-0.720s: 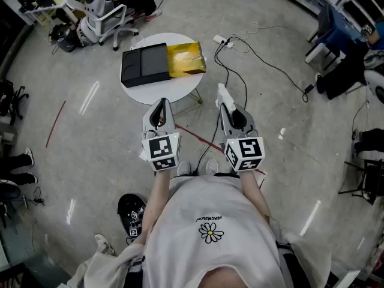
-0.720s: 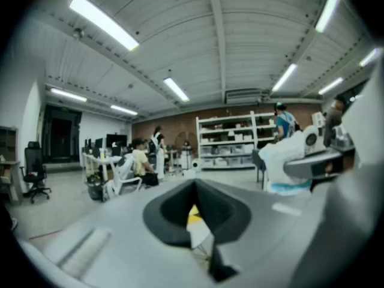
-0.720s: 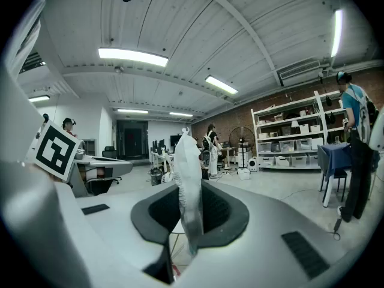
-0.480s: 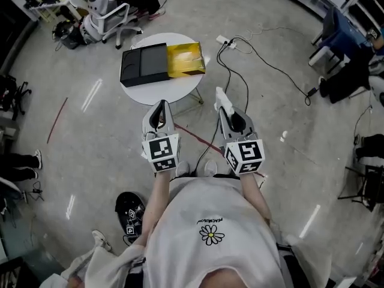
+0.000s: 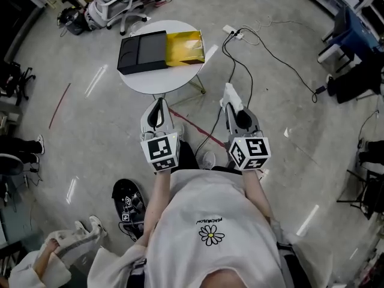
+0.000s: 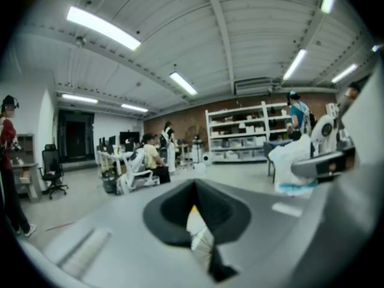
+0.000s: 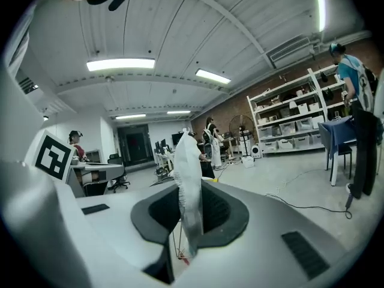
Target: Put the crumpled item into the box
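**Item in hand, box not yet reached**

Our right gripper is clenched on the crumpled item, a white, wrinkled strip that stands up between the jaws and pokes out past their tips in the head view. Our left gripper has its jaws together with nothing in them; through the slit at their base we see only floor and a fleck of yellow. We hold both grippers side by side in front of our body, pointing slightly downward, over bare floor.

The box lies ahead on a round white table, well apart from both grippers. It is black and lies open, with a gold half touching its right side. We cannot tell from here whether anything is already inside.

So, as we judge it, the pick-up is done and the grip looks firm. What is left is most of the way: carrying the item forward to the table, bringing it over the black tray, and letting go so that it drops inside and not onto the gold half or the tabletop.
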Demonstrator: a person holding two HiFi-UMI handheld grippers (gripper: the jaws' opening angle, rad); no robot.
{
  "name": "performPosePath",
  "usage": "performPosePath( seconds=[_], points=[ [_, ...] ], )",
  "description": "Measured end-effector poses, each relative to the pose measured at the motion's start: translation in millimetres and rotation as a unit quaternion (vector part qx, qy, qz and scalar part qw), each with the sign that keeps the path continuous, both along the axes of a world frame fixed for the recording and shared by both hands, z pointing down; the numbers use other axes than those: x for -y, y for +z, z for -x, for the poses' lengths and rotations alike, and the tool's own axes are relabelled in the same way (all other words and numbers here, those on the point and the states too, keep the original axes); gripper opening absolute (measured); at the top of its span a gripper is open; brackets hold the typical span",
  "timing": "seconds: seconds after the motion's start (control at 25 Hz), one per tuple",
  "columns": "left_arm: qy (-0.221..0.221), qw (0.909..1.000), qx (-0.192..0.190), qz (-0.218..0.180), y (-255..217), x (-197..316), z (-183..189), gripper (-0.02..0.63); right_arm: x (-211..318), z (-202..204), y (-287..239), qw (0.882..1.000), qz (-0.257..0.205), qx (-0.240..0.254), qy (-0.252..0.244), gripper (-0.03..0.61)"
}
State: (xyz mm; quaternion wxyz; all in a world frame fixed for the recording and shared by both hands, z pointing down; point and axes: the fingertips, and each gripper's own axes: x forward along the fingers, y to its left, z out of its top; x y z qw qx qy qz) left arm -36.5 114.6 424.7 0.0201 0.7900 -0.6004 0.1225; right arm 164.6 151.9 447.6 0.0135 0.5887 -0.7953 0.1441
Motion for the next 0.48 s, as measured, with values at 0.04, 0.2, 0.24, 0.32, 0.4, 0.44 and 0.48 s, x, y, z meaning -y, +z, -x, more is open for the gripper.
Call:
performPosePath(
  seconds=[0.04, 0.2, 0.24, 0.32, 0.4, 0.44, 0.48],
  points=[
    [0.0, 1.0, -0.001, -0.002, 0.2, 3.3, -1.8, -0.002, 3.2, -1.4, 0.1, 1.0, -0.001, -0.002, -0.002, 0.046],
    [0.007, 0.9999, -0.002, -0.008, -2.0, 20.4, -8.9, -0.002, 18.4, -5.5, -1.9, 1.0, -0.006, -0.005, -0.004, 0.046],
    [0.008, 0.9999, -0.003, -0.01, -3.1, 26.3, -9.7, -0.002, 23.0, -5.8, -2.5, 1.0, -0.008, -0.008, -0.004, 0.046],
    [0.007, 0.9999, -0.003, -0.013, -3.2, 37.8, -8.3, -0.002, 31.4, -3.9, -2.1, 1.0, -0.013, -0.018, -0.008, 0.046],
    [0.006, 0.9998, -0.006, -0.018, -3.7, 52.5, -5.2, -0.002, 43.8, -1.6, -2.1, 0.999, -0.02, -0.029, -0.01, 0.046],
    [0.006, 0.9997, -0.008, -0.021, -4.5, 62.1, -4.1, -0.002, 52.9, -1.3, -2.9, 0.999, -0.023, -0.034, -0.009, 0.046],
    [0.007, 0.9997, -0.009, -0.022, -5.0, 72.2, -3.0, -0.002, 62.8, -1.0, -3.9, 0.999, -0.025, -0.037, -0.007, 0.046]
  ],
)
